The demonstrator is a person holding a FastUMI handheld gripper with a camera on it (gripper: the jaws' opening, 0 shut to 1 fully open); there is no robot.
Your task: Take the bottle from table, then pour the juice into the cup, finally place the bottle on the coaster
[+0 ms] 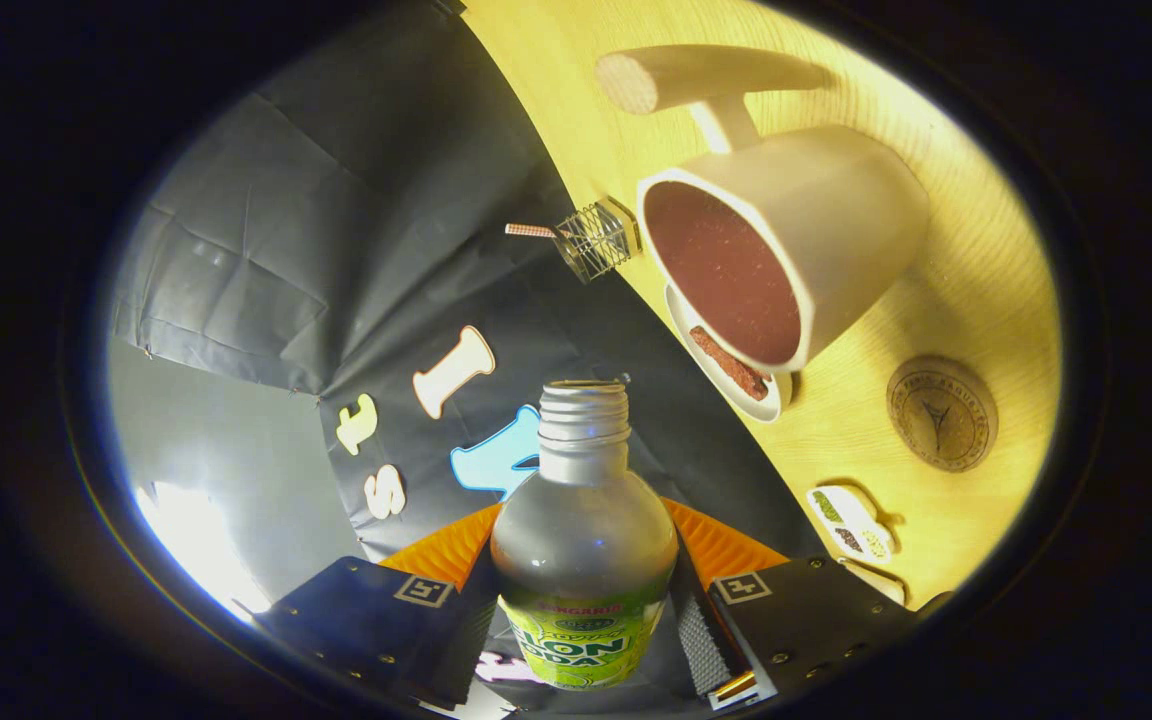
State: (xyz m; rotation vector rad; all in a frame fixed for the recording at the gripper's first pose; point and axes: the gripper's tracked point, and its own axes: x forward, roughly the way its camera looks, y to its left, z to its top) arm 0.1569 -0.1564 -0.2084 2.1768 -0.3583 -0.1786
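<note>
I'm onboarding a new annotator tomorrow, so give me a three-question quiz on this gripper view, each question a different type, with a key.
1. True or false: the bottle between the fingers of the hand-held gripper has its cap on.
2. Multiple choice: the round wooden coaster is
A. under the cup
B. bare on the table, apart from the cup
C. between the fingers
3. Fill in: the white cup has a long wooden ____ sticking out from its side.

Key:
1. False. The threaded neck is open, and both fingers press on the bottle's body.
2. B. The cup stands beside a small white dish, not on the coaster.
3. handle
</note>
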